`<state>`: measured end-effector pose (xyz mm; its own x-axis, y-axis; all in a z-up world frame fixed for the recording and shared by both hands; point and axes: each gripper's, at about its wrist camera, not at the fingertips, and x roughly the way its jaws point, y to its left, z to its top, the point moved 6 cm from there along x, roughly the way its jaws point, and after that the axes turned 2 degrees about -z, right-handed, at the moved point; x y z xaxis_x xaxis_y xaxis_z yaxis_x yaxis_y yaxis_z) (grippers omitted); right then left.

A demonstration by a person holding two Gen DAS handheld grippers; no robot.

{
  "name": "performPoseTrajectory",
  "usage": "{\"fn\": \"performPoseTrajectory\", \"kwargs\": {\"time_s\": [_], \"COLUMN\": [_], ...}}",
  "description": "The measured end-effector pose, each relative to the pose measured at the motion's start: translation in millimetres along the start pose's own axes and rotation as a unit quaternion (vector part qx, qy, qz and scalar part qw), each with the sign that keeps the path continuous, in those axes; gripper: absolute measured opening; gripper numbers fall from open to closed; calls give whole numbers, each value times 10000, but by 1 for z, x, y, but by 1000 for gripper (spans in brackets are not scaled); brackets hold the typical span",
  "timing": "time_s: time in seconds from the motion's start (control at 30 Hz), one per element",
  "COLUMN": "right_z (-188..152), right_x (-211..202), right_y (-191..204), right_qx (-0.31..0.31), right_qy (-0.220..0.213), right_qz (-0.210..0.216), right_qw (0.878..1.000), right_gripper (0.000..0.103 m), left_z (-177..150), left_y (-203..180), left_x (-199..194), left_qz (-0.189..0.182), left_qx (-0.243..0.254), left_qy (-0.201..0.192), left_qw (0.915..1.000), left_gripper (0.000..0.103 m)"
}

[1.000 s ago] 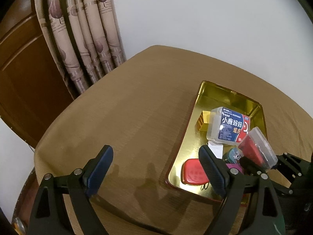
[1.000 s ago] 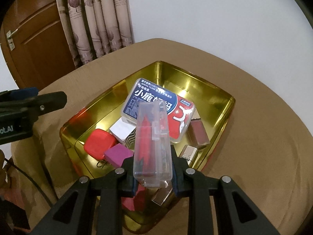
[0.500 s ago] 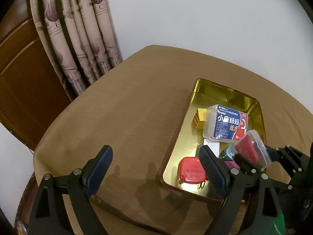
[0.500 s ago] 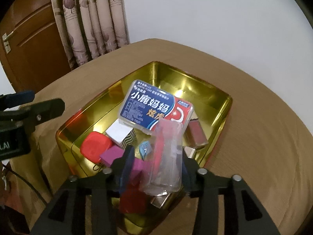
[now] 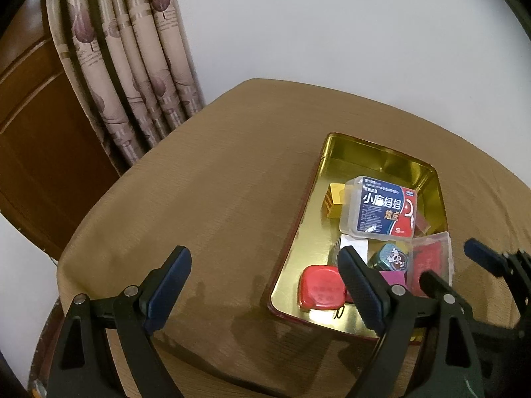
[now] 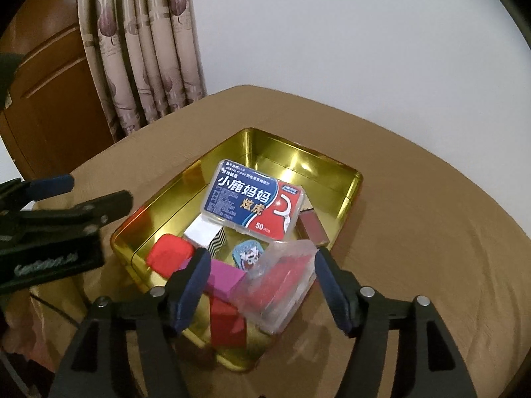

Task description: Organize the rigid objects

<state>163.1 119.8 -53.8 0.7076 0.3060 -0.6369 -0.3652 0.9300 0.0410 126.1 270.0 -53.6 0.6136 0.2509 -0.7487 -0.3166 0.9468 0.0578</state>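
The right gripper [image 6: 262,285], its jaws having just been opening, stands wide with both pads clear of a clear plastic case [image 6: 282,282] holding something red, which lies tilted between them on the other items at the near end of a gold tin [image 6: 348,199]. Just beyond its fingertips sit a teal patterned piece [image 6: 248,252], a magenta block [image 6: 222,277] and a red pouch [image 6: 170,252]; farther ahead lies a blue-and-red dental floss box [image 6: 254,204]. The left gripper [image 5: 265,285] hangs wide open and empty over the tan tablecloth [image 5: 215,199], the tin just ahead of its right finger. A patterned curtain [image 5: 132,59] hangs beyond.
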Motion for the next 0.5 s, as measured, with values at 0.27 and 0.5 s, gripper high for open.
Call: {"fn": "performPoseTrajectory", "kwargs": {"time_s": [0.27, 0.5], "right_z": [-15, -20], "right_x": [-13, -17], "right_y": [1, 9], "right_qx": [115, 12], "right_qy": [-48, -17], "right_qz": [-61, -51], "right_qw": [9999, 10000], "right_gripper": [68, 68], "left_z": [-1, -1], "left_y": [-5, -8], "left_x": [-2, -4], "left_qz": [-33, -40], "left_qx": [49, 85], "left_qy": [-8, -20], "left_qw": [10000, 10000], "left_gripper": [88, 88]}}
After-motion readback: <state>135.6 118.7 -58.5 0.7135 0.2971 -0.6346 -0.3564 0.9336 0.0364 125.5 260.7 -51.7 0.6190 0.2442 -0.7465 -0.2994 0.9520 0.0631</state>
